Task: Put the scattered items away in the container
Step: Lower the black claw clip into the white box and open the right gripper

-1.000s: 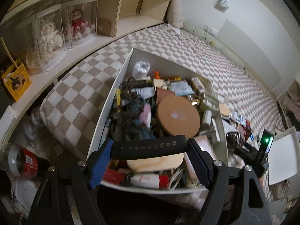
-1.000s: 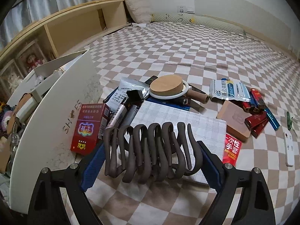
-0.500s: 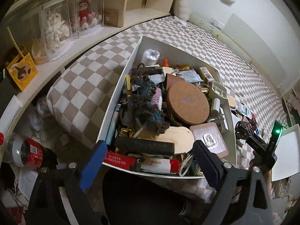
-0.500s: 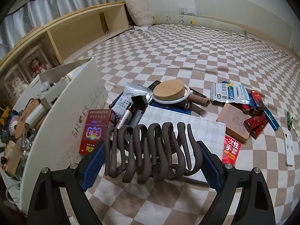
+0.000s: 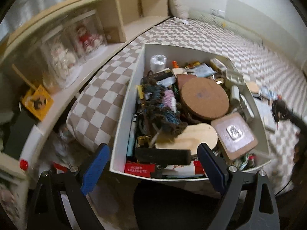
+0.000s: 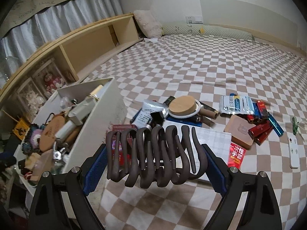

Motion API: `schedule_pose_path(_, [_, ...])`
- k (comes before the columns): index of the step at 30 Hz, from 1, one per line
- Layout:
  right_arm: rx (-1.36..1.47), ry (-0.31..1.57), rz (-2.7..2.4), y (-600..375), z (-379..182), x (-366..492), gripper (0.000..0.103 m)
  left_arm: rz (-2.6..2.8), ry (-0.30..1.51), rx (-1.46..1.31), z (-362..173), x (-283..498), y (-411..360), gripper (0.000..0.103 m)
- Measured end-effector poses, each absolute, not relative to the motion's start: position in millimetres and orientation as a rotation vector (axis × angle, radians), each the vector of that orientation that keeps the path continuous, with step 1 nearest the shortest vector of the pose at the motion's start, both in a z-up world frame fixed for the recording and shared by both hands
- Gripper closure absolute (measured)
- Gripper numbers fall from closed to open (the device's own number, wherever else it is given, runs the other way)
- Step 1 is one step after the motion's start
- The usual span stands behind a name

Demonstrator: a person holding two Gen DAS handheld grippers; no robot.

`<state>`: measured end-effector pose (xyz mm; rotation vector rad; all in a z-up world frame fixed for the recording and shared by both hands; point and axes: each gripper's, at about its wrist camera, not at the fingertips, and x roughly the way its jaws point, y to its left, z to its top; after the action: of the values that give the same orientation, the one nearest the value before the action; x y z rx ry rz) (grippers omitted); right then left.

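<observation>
1. While the left gripper (image 5: 153, 164) hangs over the near end of the white box (image 5: 122, 126), its jaws stand spread wide with nothing pinched between them; they have just been opening.
2. Below that gap a black bar (image 5: 163, 156) lies inside the box at its near wall, touching neither blue pad.
3. Around the bar the box is packed: a round cork mat (image 5: 205, 100), a pale wooden disc (image 5: 193, 137), a square coaster with a metal piece on it (image 5: 235, 135), a knot of dark and blue yarn (image 5: 161, 111) and a red packet (image 5: 140, 168) against the near wall.
4. On the right side, the right gripper (image 6: 153, 164) pinches a bunch of dark brown hooks (image 6: 153, 153) between its blue pads, jaws wide because the bunch is wide.
5. That bunch is off the checked bedspread (image 6: 191, 67), just right of the box's outer wall (image 6: 103, 118).
6. Still scattered on the bedspread beyond the hooks are a checked cloth (image 6: 211, 136), a wooden lid on a white ring (image 6: 182, 108), a brown block (image 6: 239, 132), red lighters (image 6: 259, 130), a blue pen-like stick (image 6: 276, 123), a foil packet (image 6: 236, 103), a red glove packet (image 6: 237, 155) and a white remote (image 6: 293, 151).
7. Behind the box runs a wooden shelf (image 6: 86, 38) with dolls in clear cases (image 5: 73, 44).
</observation>
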<state>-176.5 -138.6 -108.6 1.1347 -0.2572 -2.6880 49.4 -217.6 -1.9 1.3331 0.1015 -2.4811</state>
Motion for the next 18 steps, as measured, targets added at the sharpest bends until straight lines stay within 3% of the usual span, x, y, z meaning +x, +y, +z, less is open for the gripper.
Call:
schedule_pose_path(6, [1.100, -0.242, -2.678, -146.3, -97.3, -170.1, 0.010, -2.436, -0.031, 1.332, -15.8, 47.6, -220.2, 0.010])
schedule_pose_path(18, [1.026, -0.204, -2.653, -167.0, -70.4, -160.8, 0.010, -2.408, 0.100, 1.240, -6.1, 70.5, -254.0, 0.008])
